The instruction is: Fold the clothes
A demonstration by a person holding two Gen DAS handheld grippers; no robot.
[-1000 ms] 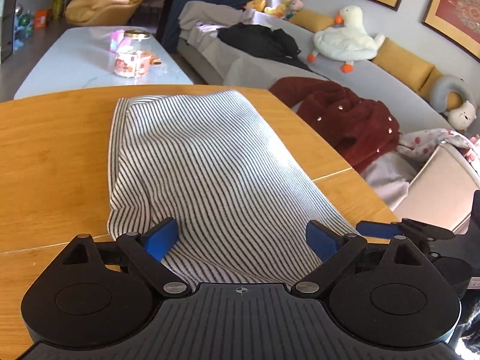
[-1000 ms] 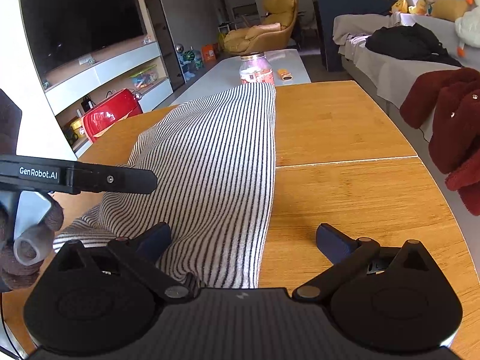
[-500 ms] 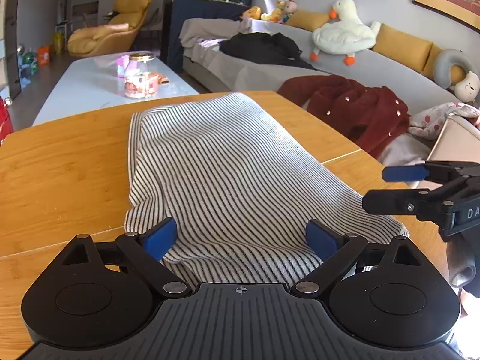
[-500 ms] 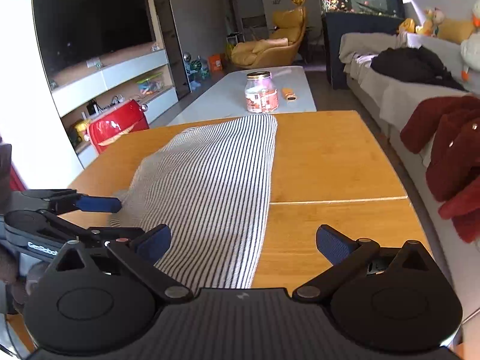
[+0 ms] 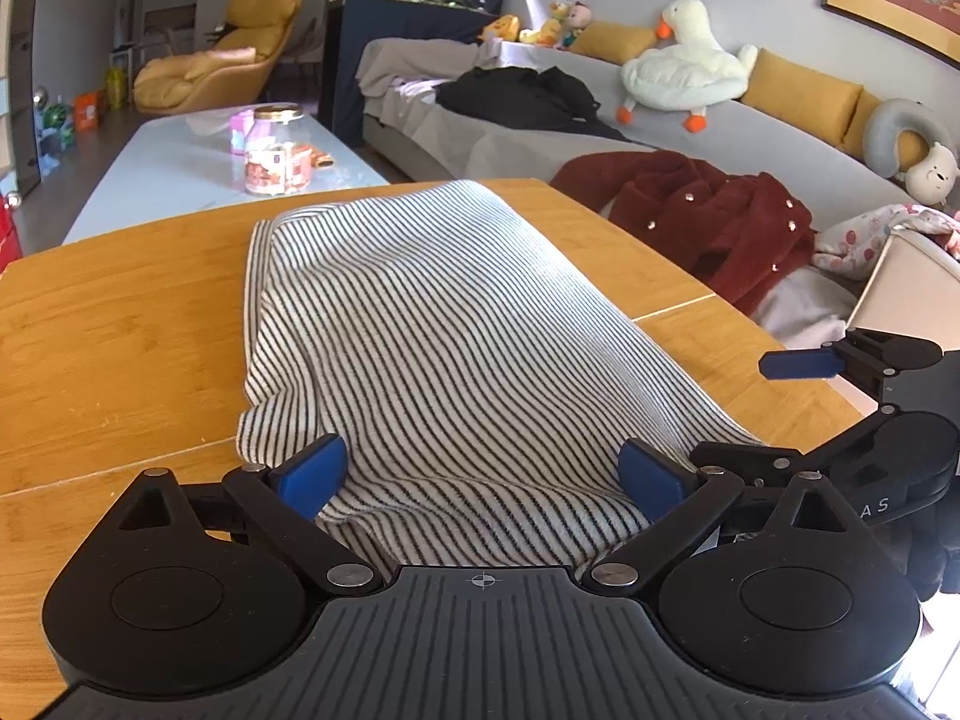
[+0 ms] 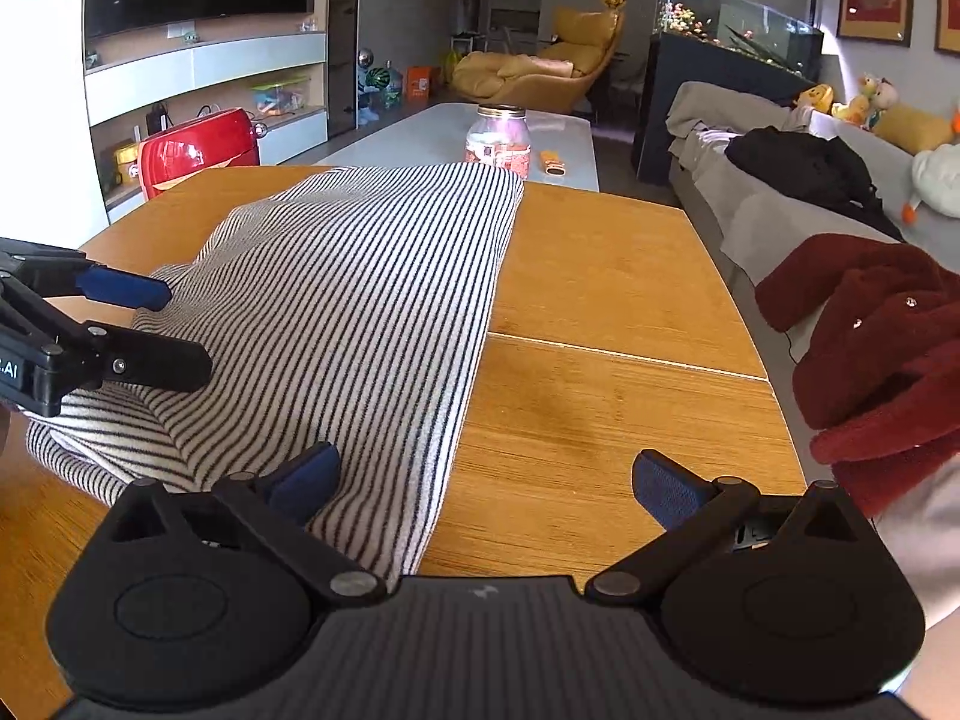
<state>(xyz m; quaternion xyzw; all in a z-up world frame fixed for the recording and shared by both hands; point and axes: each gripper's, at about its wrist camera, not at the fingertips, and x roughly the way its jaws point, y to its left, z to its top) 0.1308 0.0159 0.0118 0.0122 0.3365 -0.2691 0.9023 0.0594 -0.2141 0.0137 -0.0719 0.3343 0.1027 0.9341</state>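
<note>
Both wrist cams low, close, sharing striped cloth (image 5: 432,330)

We held our left gripper (image 5: 483,474) low with its jaws spread wide. Our right gripper (image 6: 485,483) sat just beside it (also level), blue pads equally far apart.

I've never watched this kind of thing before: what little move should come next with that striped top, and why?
Probably close both open grippers, left gripper and right gripper, on the near hem of the striped top. It lies flat on the wooden table, ungripped.
</note>
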